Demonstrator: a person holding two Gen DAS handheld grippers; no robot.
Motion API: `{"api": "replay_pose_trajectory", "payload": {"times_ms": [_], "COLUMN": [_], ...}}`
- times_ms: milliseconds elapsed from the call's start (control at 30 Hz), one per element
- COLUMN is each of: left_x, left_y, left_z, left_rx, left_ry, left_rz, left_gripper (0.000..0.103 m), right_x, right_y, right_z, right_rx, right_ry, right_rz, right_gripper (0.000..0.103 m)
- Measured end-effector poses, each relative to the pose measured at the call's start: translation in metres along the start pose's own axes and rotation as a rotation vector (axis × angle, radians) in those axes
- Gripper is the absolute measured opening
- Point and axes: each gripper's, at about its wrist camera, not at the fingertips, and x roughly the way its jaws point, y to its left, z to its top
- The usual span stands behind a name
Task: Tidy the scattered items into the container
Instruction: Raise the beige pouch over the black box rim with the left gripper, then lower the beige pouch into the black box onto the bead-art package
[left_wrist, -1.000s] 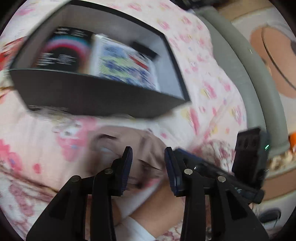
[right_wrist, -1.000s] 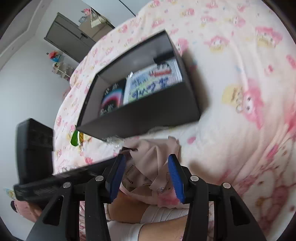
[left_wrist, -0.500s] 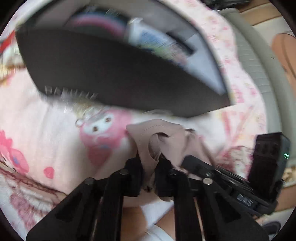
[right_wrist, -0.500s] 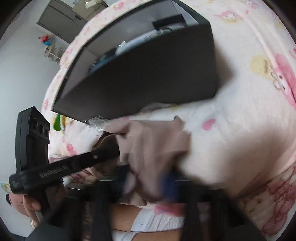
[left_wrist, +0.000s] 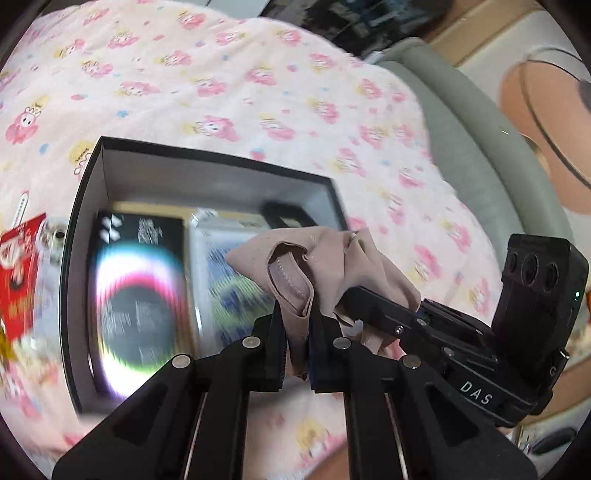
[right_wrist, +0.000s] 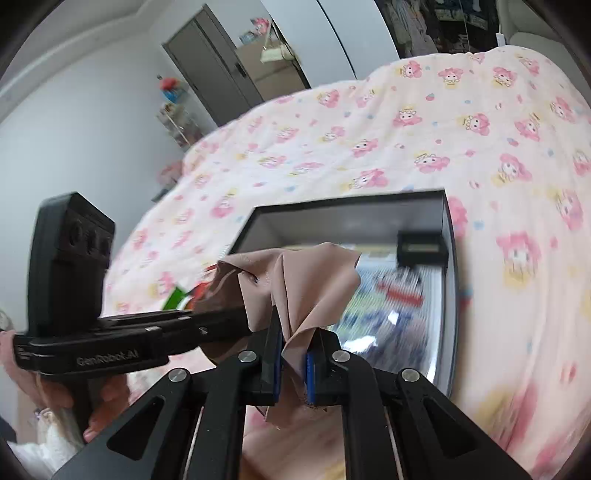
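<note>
A beige cloth hangs over the open black box, held up by both grippers. My left gripper is shut on one fold of it. My right gripper is shut on another fold of the cloth, its pads pressing the fabric. The two grippers sit close together, and each one's tips are buried in the cloth in the other's view. Inside the box lie a black package with a coloured ring, a blue and white packet and a small black item.
The box rests on a pink cartoon-print bedspread. A red packet and a small clear item lie left of the box. A grey padded bed edge runs along the right. A hand grips the left gripper's handle.
Both grippers closed on the beige cloth and lifted it off the bedspread. It now hangs above the box, whose inside shows from above.
</note>
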Motion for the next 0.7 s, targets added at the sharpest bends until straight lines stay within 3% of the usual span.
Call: {"api": "replay_pose_trajectory", "payload": {"times_ms": [200,333,467,533,700], "left_x": [0.062,0.089,0.072,0.07,0.093], "left_y": [0.041,0.065,0.069,0.061,0.033], "left_z": [0.042,0.053,0.043,0.034,0.018], "left_rx": [-0.057,-0.106,-0.095,-0.053,0.015], "left_ry": [0.058,0.117,0.079,0.1,0.193], "left_rz": [0.055,0.147,0.102,0.084,0.027], "left_gripper": [0.007,0.017,0.022,0.022,0.022], "right_x": [0.059,0.098,0.089,0.076,0.069], "right_y": [-0.038,-0.064,-0.069,-0.071,-0.088], "right_z": [0.045,0.056,0.062,0.06,0.052], "right_rx": [0.025,0.043,-0.018,-0.027,0.048], "right_ry": [0.11,0.173,0.086,0.065,0.115], "right_rz": [-0.026,-0.084,-0.107,-0.111,-0.123], "right_gripper": [0.008,0.008,0.01,0.012,0.023]}}
